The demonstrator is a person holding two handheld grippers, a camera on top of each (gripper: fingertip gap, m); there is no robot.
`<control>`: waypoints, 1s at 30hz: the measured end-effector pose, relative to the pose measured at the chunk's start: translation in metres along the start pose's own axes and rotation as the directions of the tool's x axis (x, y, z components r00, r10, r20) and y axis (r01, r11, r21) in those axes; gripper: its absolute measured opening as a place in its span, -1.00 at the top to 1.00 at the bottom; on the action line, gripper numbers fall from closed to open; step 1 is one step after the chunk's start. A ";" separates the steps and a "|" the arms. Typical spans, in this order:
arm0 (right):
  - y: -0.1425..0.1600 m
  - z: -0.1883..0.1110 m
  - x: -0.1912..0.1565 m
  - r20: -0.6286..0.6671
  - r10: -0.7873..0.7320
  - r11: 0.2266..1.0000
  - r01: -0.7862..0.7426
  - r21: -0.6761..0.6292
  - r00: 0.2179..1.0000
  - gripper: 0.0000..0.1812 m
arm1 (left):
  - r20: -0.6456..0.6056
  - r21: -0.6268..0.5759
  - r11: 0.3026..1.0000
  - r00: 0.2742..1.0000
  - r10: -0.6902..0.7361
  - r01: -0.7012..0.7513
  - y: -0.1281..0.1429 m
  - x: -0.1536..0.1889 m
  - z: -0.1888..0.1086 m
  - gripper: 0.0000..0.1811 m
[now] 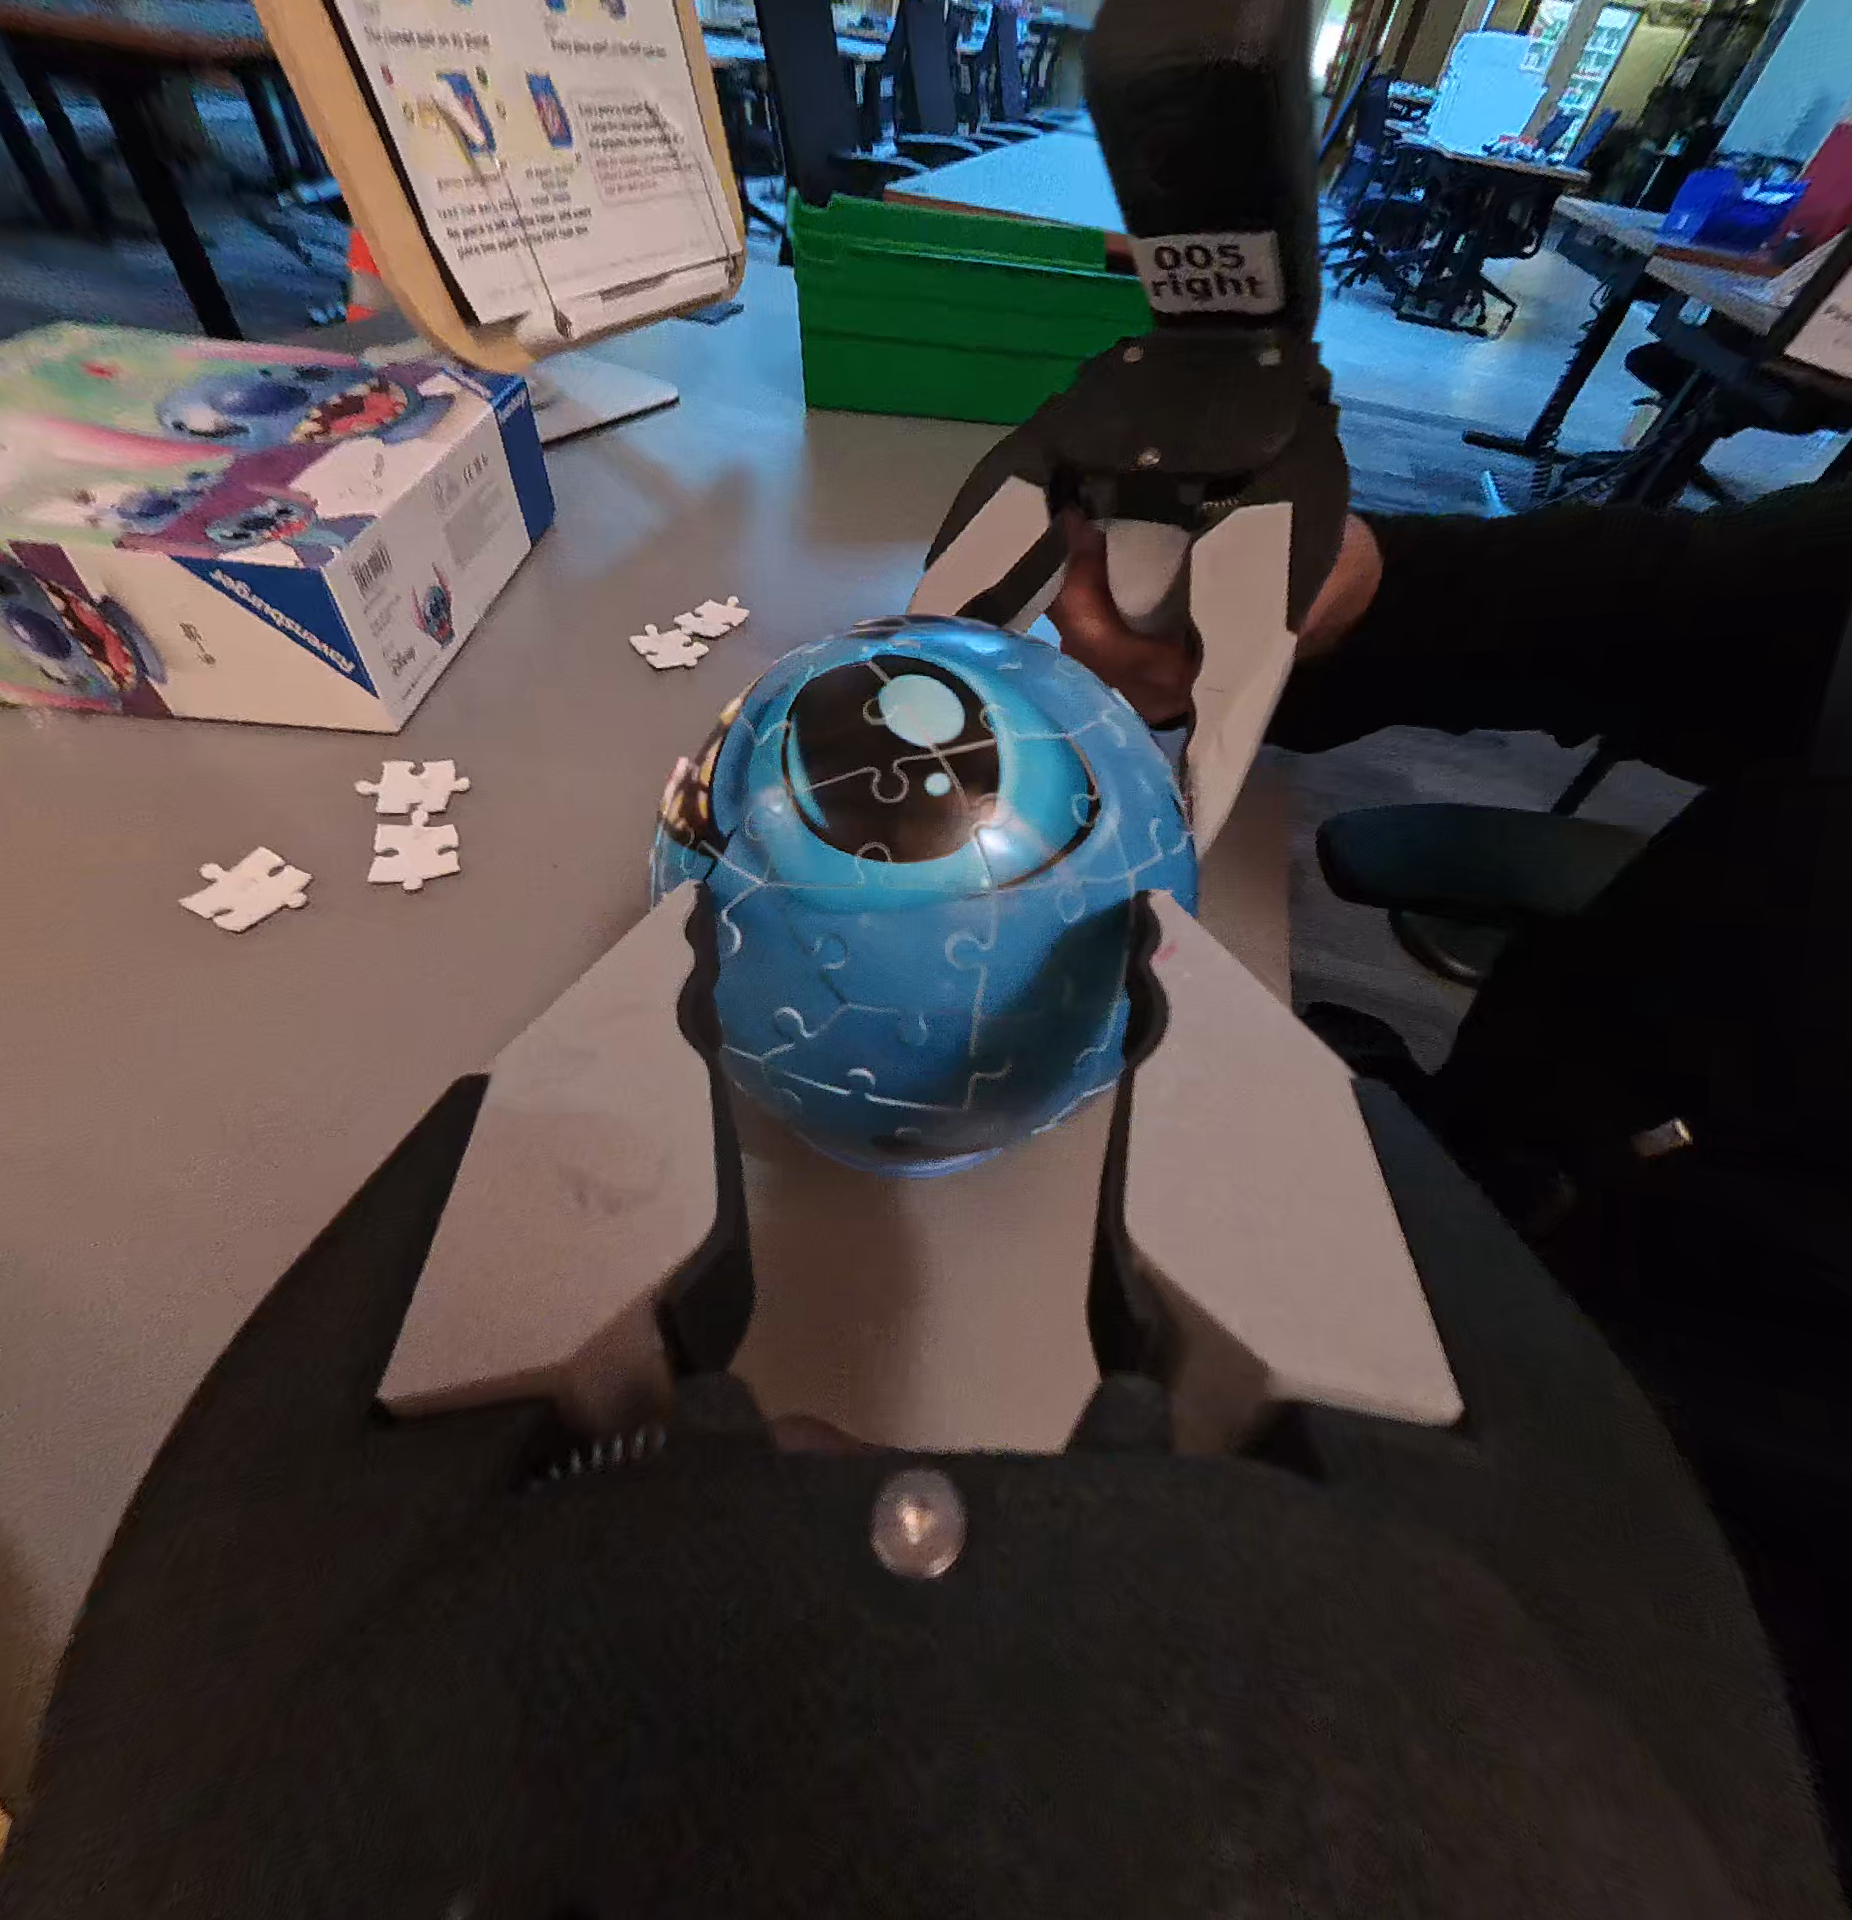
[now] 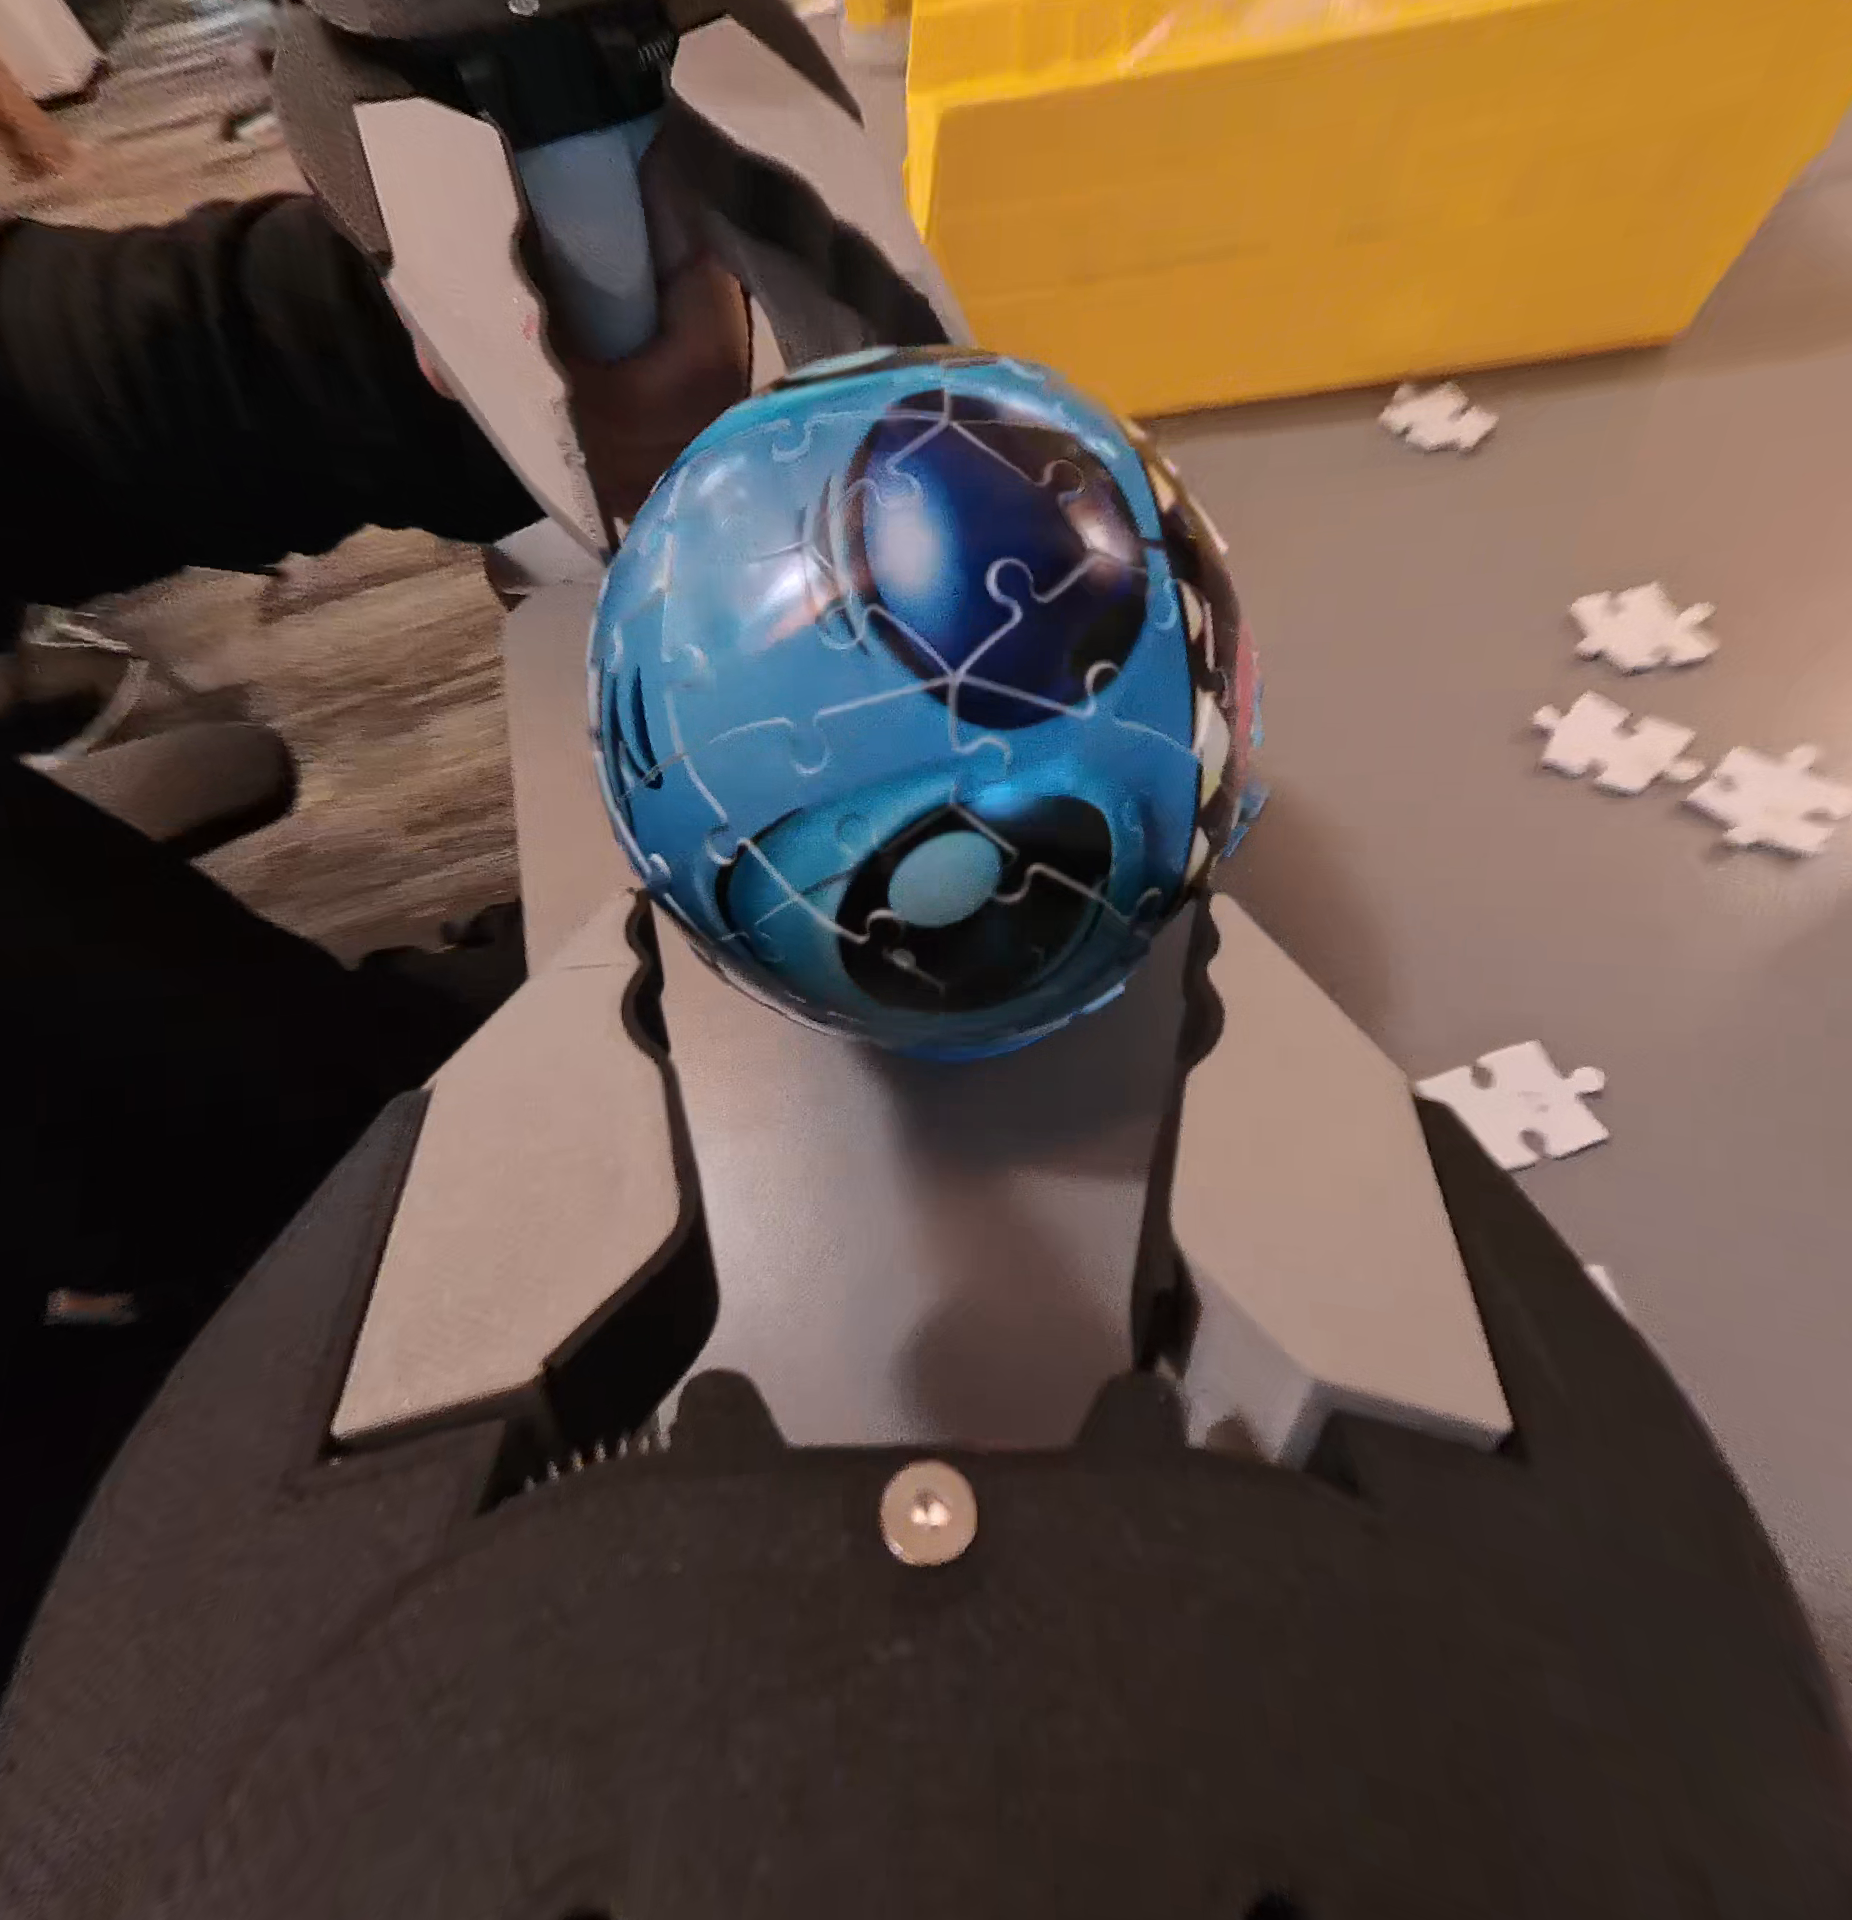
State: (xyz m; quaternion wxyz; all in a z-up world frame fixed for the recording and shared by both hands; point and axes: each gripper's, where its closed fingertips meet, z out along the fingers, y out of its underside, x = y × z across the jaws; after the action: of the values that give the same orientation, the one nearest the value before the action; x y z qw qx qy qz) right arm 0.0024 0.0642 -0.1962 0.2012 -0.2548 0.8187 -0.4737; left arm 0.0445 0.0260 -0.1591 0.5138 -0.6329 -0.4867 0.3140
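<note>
A blue 3D puzzle ball point(image 1: 932, 883) stands on the grey table point(image 1: 226, 1091) near its edge. My left gripper point(image 1: 922, 935) is shut on the ball, with a pad touching each side. My right gripper point(image 2: 922, 935) faces it from the opposite side, open, its tips straddling the ball point(image 2: 901, 707) with small gaps. Its fingers point(image 1: 1244, 665) show behind the ball in the left wrist view. The left gripper's fingers point(image 2: 465, 312) show behind the ball in the right wrist view. Several loose white puzzle pieces point(image 1: 413, 821) lie on the table to one side point(image 2: 1628, 727).
A printed puzzle box point(image 1: 247, 540) and an instruction sheet on a stand point(image 1: 527, 156) are at the back left. Green crates point(image 1: 953, 312) stand behind. A yellow bin point(image 2: 1317, 187) sits beyond the ball. A chair point(image 1: 1473, 862) is past the table edge.
</note>
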 end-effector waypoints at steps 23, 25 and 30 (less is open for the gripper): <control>0.015 -0.009 0.019 0.403 0.260 0.965 -0.253 -0.070 0.878 0.03 | -0.098 -0.139 0.917 0.916 -0.389 0.374 0.031 -0.013 -0.015 0.01; 0.012 -0.003 0.012 0.453 0.295 0.954 -0.282 -0.099 0.841 0.02 | -0.100 -0.136 0.896 0.894 -0.437 0.423 0.026 -0.012 -0.011 0.03; 0.006 0.004 0.001 0.470 0.275 0.961 -0.254 -0.108 0.839 0.02 | -0.092 -0.189 0.898 0.903 -0.419 0.398 0.023 -0.007 0.000 0.03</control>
State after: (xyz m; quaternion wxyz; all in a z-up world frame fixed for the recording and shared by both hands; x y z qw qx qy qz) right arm 0.0025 0.0637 -0.2035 0.4563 -0.2530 0.7798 -0.3460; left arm 0.0490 0.0195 -0.1818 0.5447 -0.5760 -0.5985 0.1154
